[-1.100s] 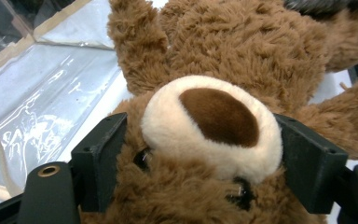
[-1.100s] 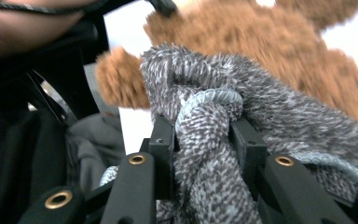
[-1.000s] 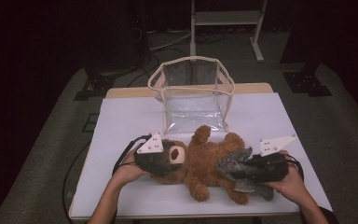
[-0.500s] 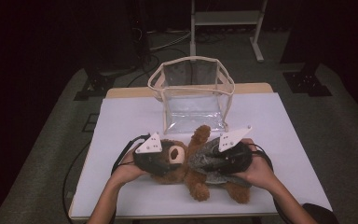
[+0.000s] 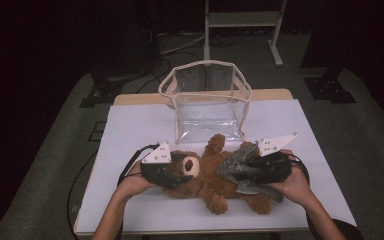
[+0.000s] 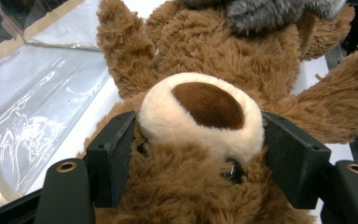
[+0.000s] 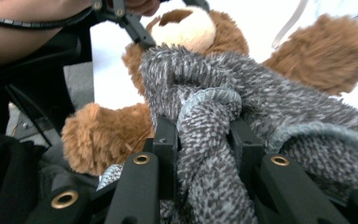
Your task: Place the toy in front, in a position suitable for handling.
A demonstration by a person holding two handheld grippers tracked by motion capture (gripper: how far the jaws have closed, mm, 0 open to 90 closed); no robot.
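A brown teddy bear [image 5: 207, 177] lies on its back on the white table [image 5: 130, 130], its head pointing left. My left gripper [image 5: 185, 172] has its jaws on both sides of the bear's head [image 6: 200, 107]. They have just been closing and now press into the fur. A grey knitted garment [image 5: 240, 167] lies over the bear's belly. My right gripper [image 5: 236, 174] is shut on a bunched fold of the garment [image 7: 205, 126], with the bear's muzzle [image 7: 184, 28] beyond it.
A clear plastic bag with a cream rim [image 5: 207, 100] stands open just behind the bear, and its wall also shows in the left gripper view [image 6: 37, 102]. The table's front edge is near my forearms. Dark floor and a metal stand lie beyond.
The right gripper carried the grey garment left over the bear's body, then drew back to the right. The left gripper stayed on the head, its jaws a little closer together.
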